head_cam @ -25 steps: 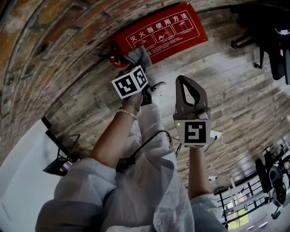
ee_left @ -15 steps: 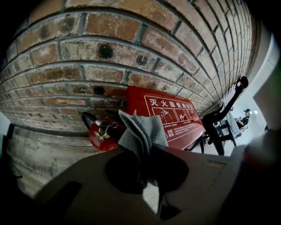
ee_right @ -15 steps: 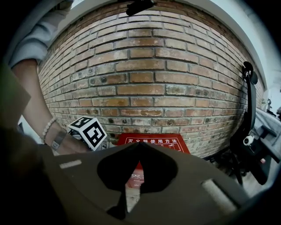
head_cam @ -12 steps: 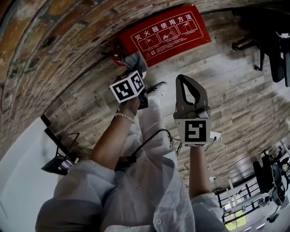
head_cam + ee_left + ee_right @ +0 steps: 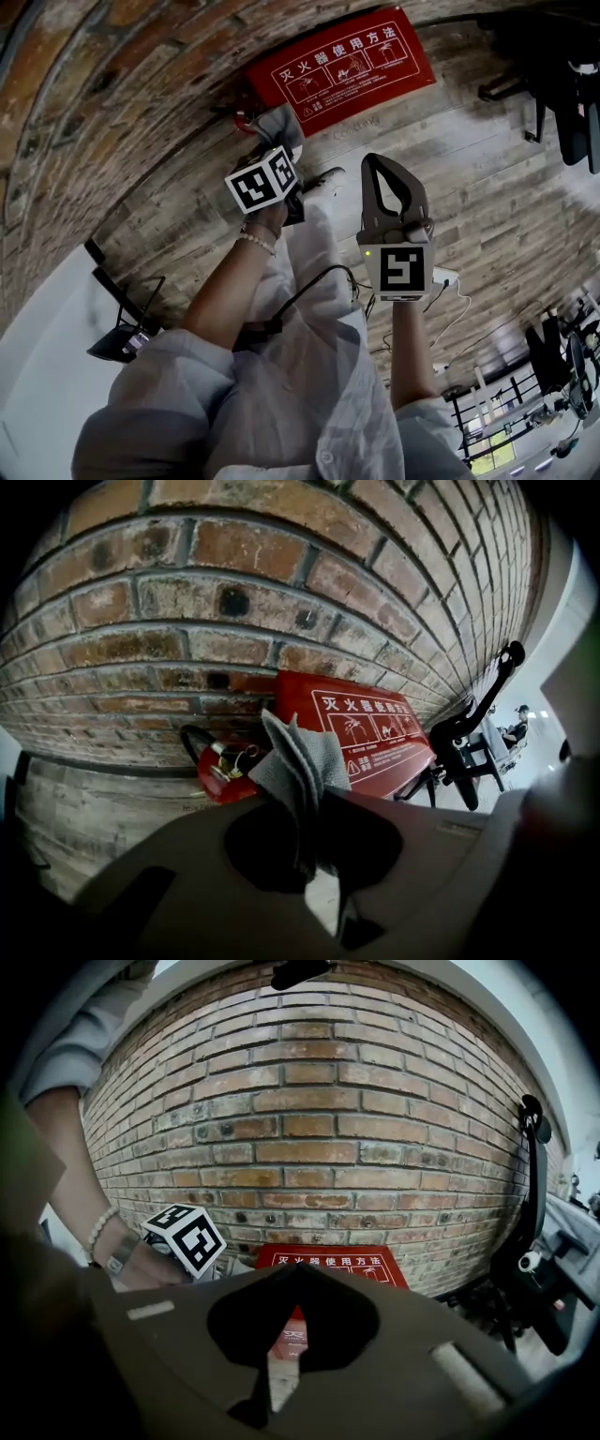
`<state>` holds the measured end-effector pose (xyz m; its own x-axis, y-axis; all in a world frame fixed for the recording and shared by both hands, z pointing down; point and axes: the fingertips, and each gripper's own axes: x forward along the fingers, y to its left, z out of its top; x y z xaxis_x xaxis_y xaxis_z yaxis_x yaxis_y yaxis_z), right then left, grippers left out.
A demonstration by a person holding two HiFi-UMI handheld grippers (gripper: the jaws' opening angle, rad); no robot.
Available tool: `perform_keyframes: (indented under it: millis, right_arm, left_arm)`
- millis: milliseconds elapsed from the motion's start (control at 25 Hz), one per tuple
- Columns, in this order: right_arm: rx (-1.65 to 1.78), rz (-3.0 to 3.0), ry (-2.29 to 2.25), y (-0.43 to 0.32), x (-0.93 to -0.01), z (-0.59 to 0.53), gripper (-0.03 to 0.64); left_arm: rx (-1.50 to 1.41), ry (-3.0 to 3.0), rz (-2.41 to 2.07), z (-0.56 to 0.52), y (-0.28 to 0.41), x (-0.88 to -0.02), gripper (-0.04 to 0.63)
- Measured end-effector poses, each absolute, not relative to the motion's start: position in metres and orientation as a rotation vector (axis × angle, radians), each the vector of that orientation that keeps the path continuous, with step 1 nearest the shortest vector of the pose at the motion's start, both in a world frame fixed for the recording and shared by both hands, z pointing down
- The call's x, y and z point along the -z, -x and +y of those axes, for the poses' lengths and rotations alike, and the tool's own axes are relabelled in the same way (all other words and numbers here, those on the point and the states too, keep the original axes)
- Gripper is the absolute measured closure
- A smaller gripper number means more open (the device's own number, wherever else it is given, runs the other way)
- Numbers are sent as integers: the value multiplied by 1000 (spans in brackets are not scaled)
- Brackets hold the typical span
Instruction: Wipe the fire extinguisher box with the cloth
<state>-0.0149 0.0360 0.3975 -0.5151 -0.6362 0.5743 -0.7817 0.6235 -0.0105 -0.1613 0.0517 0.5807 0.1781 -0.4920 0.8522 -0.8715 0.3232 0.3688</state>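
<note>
The left gripper [image 5: 314, 803] is clamped on the grey cloth [image 5: 302, 754], whose folds stick up near the left end of the red fire extinguisher box [image 5: 380, 726]; it may be touching the box, though that is unclear. The box sits on the floor against the brick wall [image 5: 309, 1101]. The right gripper [image 5: 298, 1271], its jaws together and empty, hangs to the right, nearer the person.

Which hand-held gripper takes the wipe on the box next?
Left. The left hand-held gripper is shut on the grey cloth, close to the red fire extinguisher box; the right hand-held gripper is shut, empty, farther back.
</note>
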Motion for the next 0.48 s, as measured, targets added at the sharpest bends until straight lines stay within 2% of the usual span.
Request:
perform_keyframes:
  millis: [480]
  right_arm:
    - [-309,-2298,-1270,4,-334,28,608]
  left_arm:
    - [-502,-1755,-1467,-13,150,-462,586]
